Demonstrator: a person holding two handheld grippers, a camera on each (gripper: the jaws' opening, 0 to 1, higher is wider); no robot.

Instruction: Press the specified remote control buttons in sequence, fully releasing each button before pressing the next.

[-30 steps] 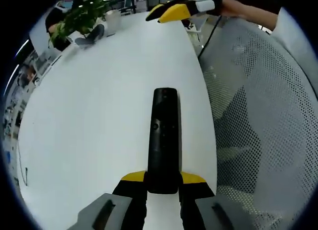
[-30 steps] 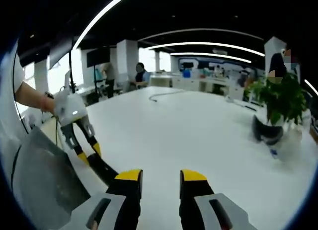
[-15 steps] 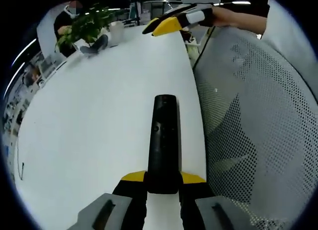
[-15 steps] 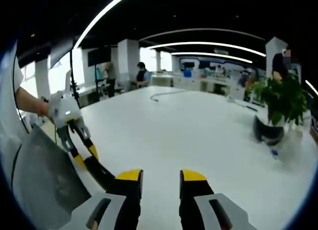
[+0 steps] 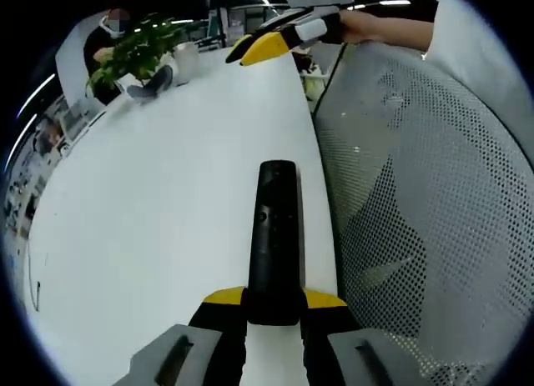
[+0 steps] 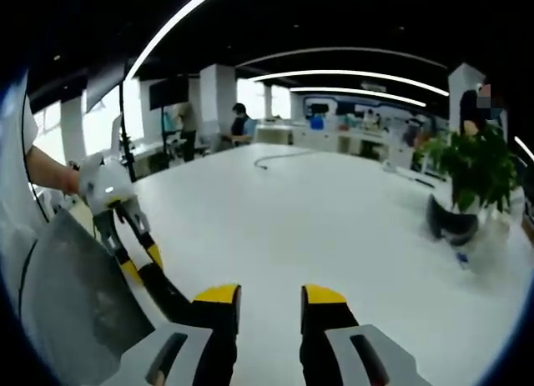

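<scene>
Where yellow-tipped left fingers [image 5: 274, 299] pinch its near end, black remote [image 5: 274, 232] above white table [image 5: 150, 211]; right fingers [image 6: 270, 296] spread, empty.

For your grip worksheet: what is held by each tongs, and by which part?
Left tongs clamp the black remote by its near end. Right tongs hold nothing.

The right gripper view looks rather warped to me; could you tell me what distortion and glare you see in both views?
Right gripper view: ceiling light strips bow into arcs, white table glares. Left gripper view: table edge curves, remote stays sharp.
</scene>
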